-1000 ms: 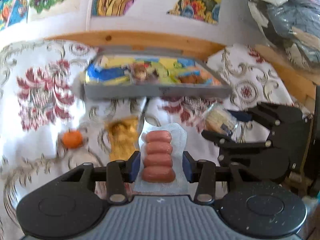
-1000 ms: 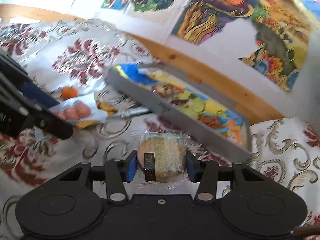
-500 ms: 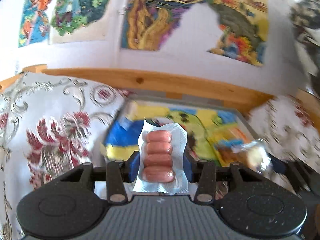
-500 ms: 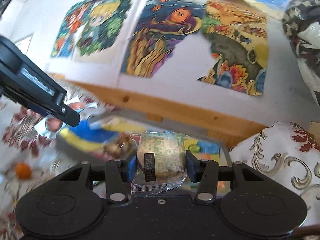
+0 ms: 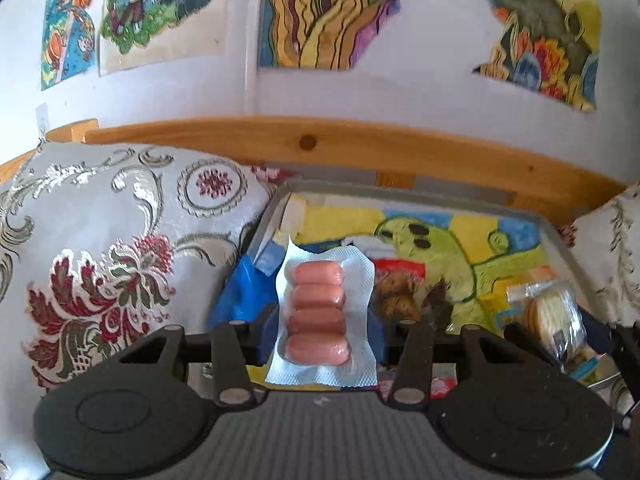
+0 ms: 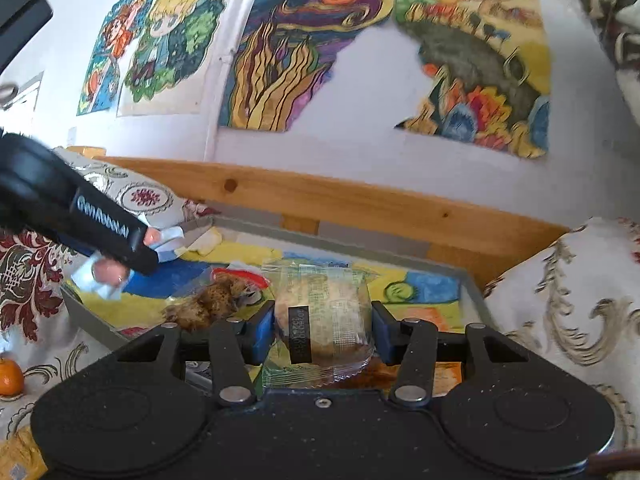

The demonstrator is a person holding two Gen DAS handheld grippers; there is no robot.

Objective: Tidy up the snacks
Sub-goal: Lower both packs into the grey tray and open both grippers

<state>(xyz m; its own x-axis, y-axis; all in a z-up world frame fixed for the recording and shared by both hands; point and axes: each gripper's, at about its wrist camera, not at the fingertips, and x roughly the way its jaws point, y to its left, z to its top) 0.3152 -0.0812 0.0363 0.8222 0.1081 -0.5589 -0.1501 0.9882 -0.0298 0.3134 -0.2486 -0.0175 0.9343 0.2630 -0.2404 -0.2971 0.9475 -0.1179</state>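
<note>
The left gripper [image 5: 320, 320] is clamped on a sealed sausage pack [image 5: 320, 312], held above the near left part of the grey tray [image 5: 560, 240]; the right gripper [image 6: 322, 334] is clamped on a wrapped round biscuit [image 6: 320, 320], held over the tray's middle; a small orange [image 6: 10, 378] is seen on the patterned cloth [image 6: 560, 300], left of the tray.

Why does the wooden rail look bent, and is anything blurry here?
Left wrist view: fisheye bows the wooden rail; the sausage pack is sharp. Right wrist view: the rail slants, the left tool is smeared, the wrapped cake crisp.
</note>
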